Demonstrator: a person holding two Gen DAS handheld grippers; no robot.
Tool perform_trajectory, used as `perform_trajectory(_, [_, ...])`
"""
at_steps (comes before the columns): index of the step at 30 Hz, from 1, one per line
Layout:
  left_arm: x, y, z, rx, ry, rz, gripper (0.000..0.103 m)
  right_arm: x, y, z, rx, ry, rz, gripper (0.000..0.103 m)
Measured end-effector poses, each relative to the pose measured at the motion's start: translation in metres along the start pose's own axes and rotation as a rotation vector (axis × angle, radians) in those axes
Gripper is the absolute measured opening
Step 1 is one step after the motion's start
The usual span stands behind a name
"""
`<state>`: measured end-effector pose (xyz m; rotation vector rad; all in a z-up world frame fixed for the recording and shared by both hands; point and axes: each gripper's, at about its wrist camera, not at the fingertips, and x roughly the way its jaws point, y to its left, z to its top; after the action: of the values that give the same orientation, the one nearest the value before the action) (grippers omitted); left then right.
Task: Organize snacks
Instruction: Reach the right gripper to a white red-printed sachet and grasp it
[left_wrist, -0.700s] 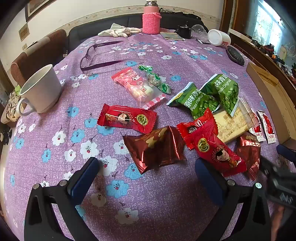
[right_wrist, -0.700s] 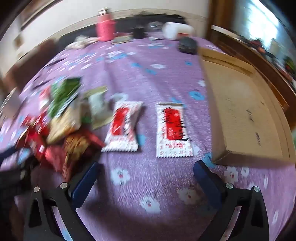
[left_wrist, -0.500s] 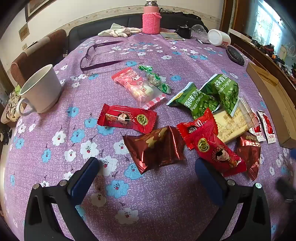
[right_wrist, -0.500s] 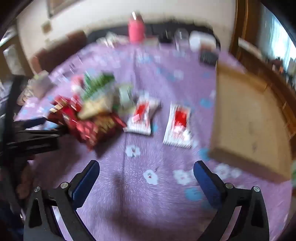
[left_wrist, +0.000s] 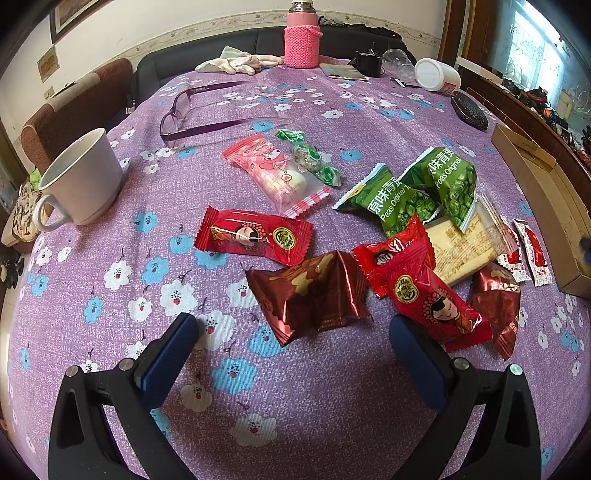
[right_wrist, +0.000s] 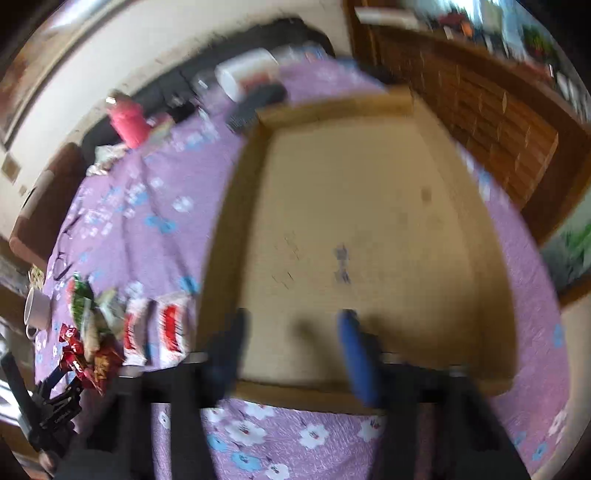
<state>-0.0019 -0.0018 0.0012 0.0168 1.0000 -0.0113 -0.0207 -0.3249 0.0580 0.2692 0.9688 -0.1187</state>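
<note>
Snacks (left_wrist: 306, 291) lie just ahead of spread, empty left gripper (left_wrist: 291, 354); right gripper (right_wrist: 291, 332) gapes over box (right_wrist: 354, 206)

Right wrist view heavily motion-blurred: right gripper (right_wrist: 291, 347) fingers smeared, jaw gap unclear, can't tell if anything is held. Cardboard tray (right_wrist: 236, 229) marks on its floor unreadable. Snack pile (right_wrist: 92, 332) at far left too blurred to separate packets. In the left wrist view, cardboard tray (left_wrist: 546, 199) cut off by the right edge. Biscuit pack (left_wrist: 461, 247) partly hidden under green pea bags (left_wrist: 413, 199). Two small red-white sachets (left_wrist: 524, 251) too small to read.
</note>
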Motion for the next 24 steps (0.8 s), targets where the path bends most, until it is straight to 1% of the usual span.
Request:
perform_trajectory(1, [0.0,0.0,0.0,0.0,0.0,0.0,0.103,0.004,-0.001,-0.006,-0.008,0.023,0.019,0.041])
perform_trajectory(3, [0.0,0.0,0.0,0.0,0.0,0.0,0.103,0.003,0.002,-0.021,-0.044,0.05,0.001,0.041])
perform_trajectory(4, [0.0,0.0,0.0,0.0,0.0,0.0,0.103,0.0,0.003,-0.031,-0.061,0.054,0.005,0.041])
perform_trajectory(7, [0.0,0.0,0.0,0.0,0.0,0.0,0.103,0.003,0.013,-0.046,-0.081,0.157,0.054,0.041])
perform_trajectory(8, [0.0,0.0,0.0,0.0,0.0,0.0,0.103,0.0,0.015,-0.054,-0.103,0.176,0.058,0.041])
perform_trajectory(10, [0.0,0.0,0.0,0.0,0.0,0.0,0.103,-0.004,0.019,-0.06,-0.109,0.201,0.08,0.041])
perform_trajectory(11, [0.0,0.0,0.0,0.0,0.0,0.0,0.103,-0.009,0.021,-0.061,-0.113,0.201,0.085,0.041])
perform_trajectory(12, [0.0,0.0,0.0,0.0,0.0,0.0,0.103,-0.017,0.027,-0.059,-0.125,0.178,0.078,0.041])
perform_trajectory(14, [0.0,0.0,0.0,0.0,0.0,0.0,0.103,-0.036,0.036,-0.053,-0.164,0.095,0.053,0.041])
perform_trajectory(15, [0.0,0.0,0.0,0.0,0.0,0.0,0.103,-0.044,0.044,-0.05,-0.18,0.061,0.079,0.041])
perform_trajectory(17, [0.0,0.0,0.0,0.0,0.0,0.0,0.103,-0.047,0.058,-0.044,-0.188,0.056,0.149,0.041])
perform_trajectory(18, [0.0,0.0,0.0,0.0,0.0,0.0,0.103,-0.042,0.07,-0.043,-0.199,0.054,0.185,0.041])
perform_trajectory(19, [0.0,0.0,0.0,0.0,0.0,0.0,0.103,-0.036,0.083,-0.042,-0.209,0.053,0.187,0.041])
perform_trajectory(21, [0.0,0.0,0.0,0.0,0.0,0.0,0.103,-0.017,0.103,-0.037,-0.226,0.065,0.163,0.041])
perform_trajectory(23, [0.0,0.0,0.0,0.0,0.0,0.0,0.103,0.001,0.119,-0.031,-0.238,0.083,0.157,0.041])
perform_trajectory(24, [0.0,0.0,0.0,0.0,0.0,0.0,0.103,0.013,0.122,-0.022,-0.248,0.104,0.127,0.041])
